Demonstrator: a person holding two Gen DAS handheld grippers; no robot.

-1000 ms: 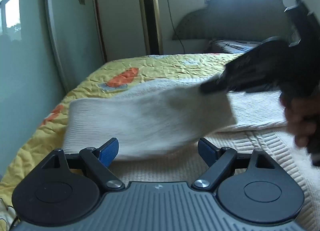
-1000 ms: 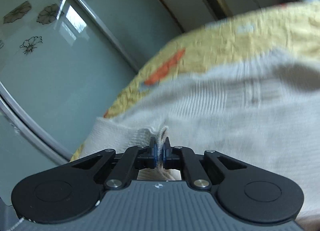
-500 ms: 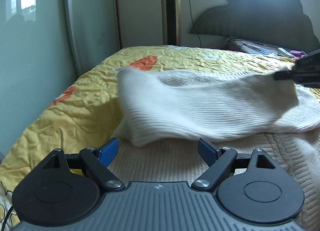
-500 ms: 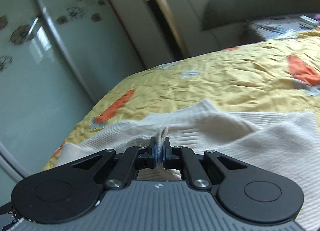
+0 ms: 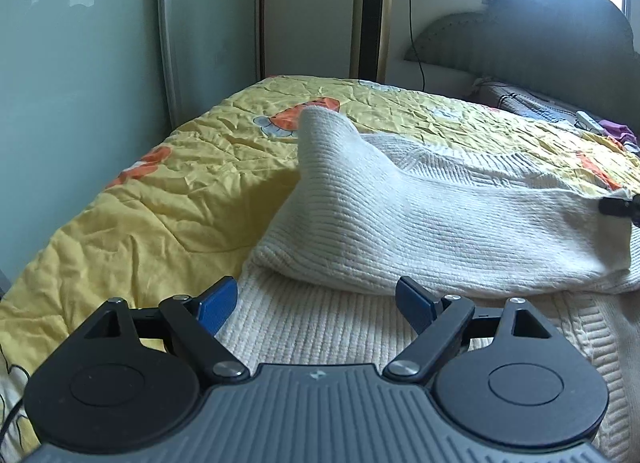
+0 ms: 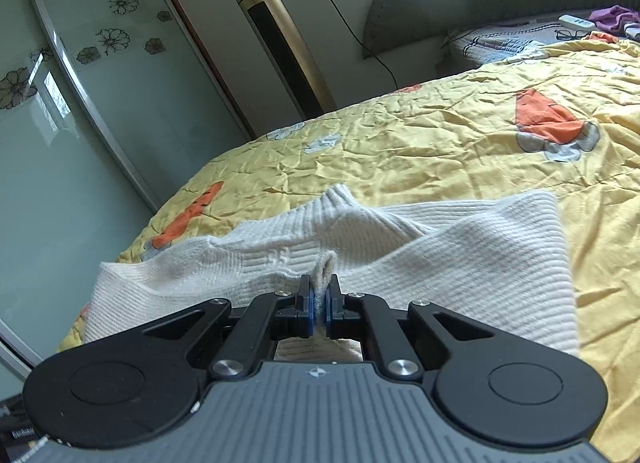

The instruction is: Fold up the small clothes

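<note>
A cream knitted sweater lies on the yellow bedspread, one part of it lifted and drawn over the rest toward the right. My right gripper is shut on a pinch of the sweater's edge; its black tip shows at the right rim of the left wrist view, at the raised fabric's end. My left gripper hovers open just above the flat ribbed part of the sweater, its blue pads apart with nothing between them.
A gold tower fan stands by the wall behind the bed. Mirrored wardrobe doors run along the left side. A grey headboard and a patterned pillow with a remote and glasses lie at the far right.
The right gripper has carried the held sweater edge rightward, out to the frame's rim, dragging the lifted fold across the garment. The left gripper shifted a little, still open above the sweater.
</note>
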